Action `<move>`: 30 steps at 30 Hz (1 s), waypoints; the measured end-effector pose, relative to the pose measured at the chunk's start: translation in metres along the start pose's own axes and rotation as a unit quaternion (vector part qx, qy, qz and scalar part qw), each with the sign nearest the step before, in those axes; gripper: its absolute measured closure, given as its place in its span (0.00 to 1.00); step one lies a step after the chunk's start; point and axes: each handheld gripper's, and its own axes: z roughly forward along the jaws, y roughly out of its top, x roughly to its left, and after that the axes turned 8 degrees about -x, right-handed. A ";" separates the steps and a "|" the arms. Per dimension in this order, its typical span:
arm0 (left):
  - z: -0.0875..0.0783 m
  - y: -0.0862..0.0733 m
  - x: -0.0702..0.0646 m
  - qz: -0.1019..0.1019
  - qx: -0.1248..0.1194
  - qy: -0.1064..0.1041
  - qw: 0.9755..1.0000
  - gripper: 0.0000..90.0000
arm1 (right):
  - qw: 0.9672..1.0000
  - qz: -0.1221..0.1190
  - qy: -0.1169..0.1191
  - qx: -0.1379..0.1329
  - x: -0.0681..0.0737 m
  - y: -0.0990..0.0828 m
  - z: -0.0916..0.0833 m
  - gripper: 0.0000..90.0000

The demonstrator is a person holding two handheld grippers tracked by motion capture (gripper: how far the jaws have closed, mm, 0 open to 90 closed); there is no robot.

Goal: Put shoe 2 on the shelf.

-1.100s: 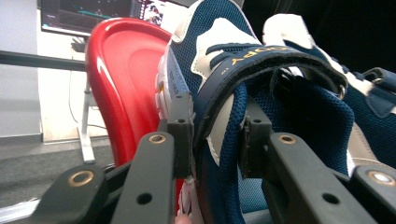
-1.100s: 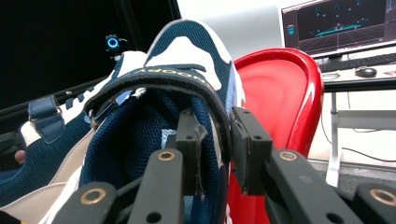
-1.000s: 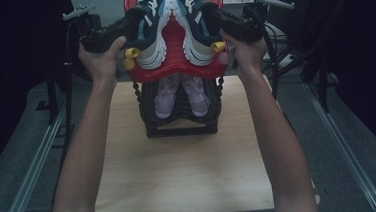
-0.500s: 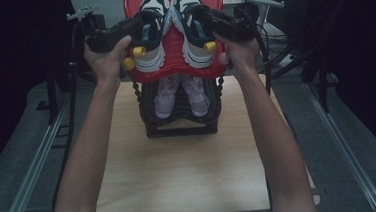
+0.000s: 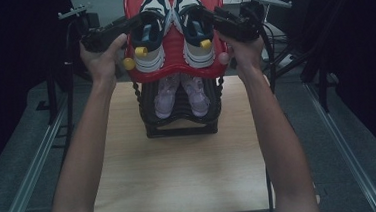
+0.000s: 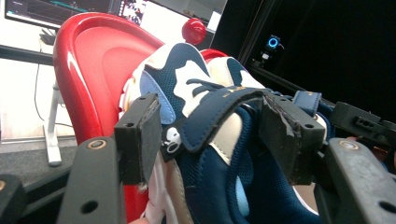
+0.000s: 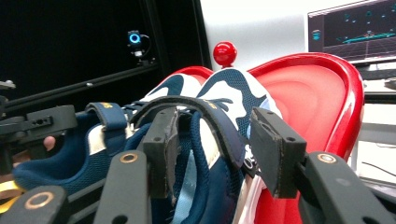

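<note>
A pair of navy and white shoes lies on a red tray (image 5: 175, 54) on top of a black rack. My left gripper (image 5: 135, 25) reaches in from the left over the left shoe (image 5: 149, 31). Its jaws have just been opening and stand open astride that shoe's navy strap (image 6: 215, 109), pads (image 6: 140, 135) apart from it. My right gripper (image 5: 211, 19) comes in from the right over the right shoe (image 5: 194, 28). Its jaws have also just been opening and stand open around the strap (image 7: 210, 116), the pads (image 7: 275, 154) off it.
A pink pair of shoes (image 5: 180, 94) sits on a lower shelf of the black rack (image 5: 180, 126), which stands at the far end of a wooden table (image 5: 181, 181). A red ball knob (image 7: 225, 52) tops the tray. Metal rails run along both sides of the table.
Both hands keep their place beside the tray. The grippers' jaws look slightly wider around the shoes than before.
</note>
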 end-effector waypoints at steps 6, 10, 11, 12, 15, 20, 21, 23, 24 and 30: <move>-0.007 0.001 -0.003 0.003 -0.002 -0.005 1.000 0.44 | 1.000 0.010 0.013 -0.005 -0.002 0.000 -0.009 0.60; -0.012 0.000 0.000 0.000 -0.002 -0.003 1.000 0.45 | 1.000 0.014 0.018 -0.006 -0.004 -0.002 -0.014 0.60; -0.013 0.000 0.001 -0.001 -0.003 -0.002 1.000 0.45 | 1.000 0.015 0.019 -0.006 -0.004 -0.002 -0.015 0.60; -0.015 0.000 0.002 0.000 -0.001 -0.002 1.000 0.45 | 1.000 0.016 0.021 -0.007 -0.005 -0.003 -0.016 0.60; -0.019 0.000 0.002 0.000 0.000 -0.002 1.000 0.45 | 0.999 0.021 0.023 -0.009 -0.007 -0.004 -0.020 0.60; -0.027 -0.001 0.001 0.007 0.001 -0.008 1.000 0.46 | 0.999 0.025 0.030 -0.017 -0.011 -0.007 -0.028 0.61; -0.028 -0.001 0.001 0.005 0.000 -0.009 1.000 0.46 | 0.999 0.025 0.032 -0.019 -0.011 -0.007 -0.029 0.61; -0.032 -0.001 0.001 0.009 0.002 -0.009 1.000 0.46 | 0.999 0.027 0.034 -0.020 -0.013 -0.008 -0.033 0.61; -0.033 -0.002 0.002 0.008 0.002 -0.010 1.000 0.46 | 0.999 0.025 0.034 -0.020 -0.014 -0.009 -0.035 0.61; -0.047 -0.003 0.005 0.009 0.005 -0.011 1.000 0.46 | 0.999 0.029 0.037 -0.021 -0.020 -0.013 -0.045 0.61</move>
